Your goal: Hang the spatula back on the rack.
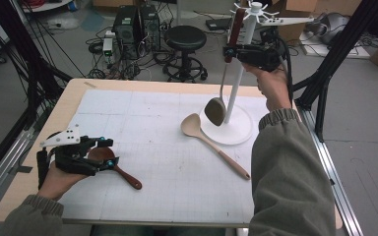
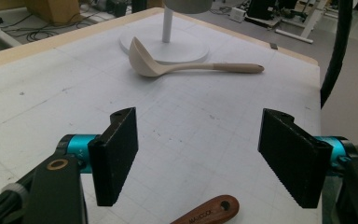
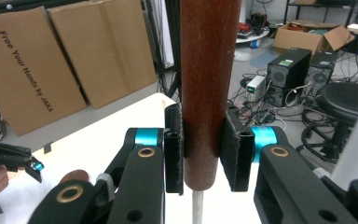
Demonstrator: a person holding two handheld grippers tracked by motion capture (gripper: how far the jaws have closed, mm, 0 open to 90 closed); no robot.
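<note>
Ladle handle (image 3: 209, 88) in right gripper (image 3: 204, 154) (upright, seemingly)

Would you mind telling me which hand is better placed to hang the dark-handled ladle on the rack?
The right: its tongs already clamp the ladle's handle beside the rack.

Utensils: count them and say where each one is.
3. A ladle hangs in the right gripper beside the stand; a beige ladle lies on the table; a brown spoon lies by the left gripper.

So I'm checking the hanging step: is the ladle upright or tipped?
Upright: the ladle hangs bowl down, handle clamped in the right gripper.
</note>
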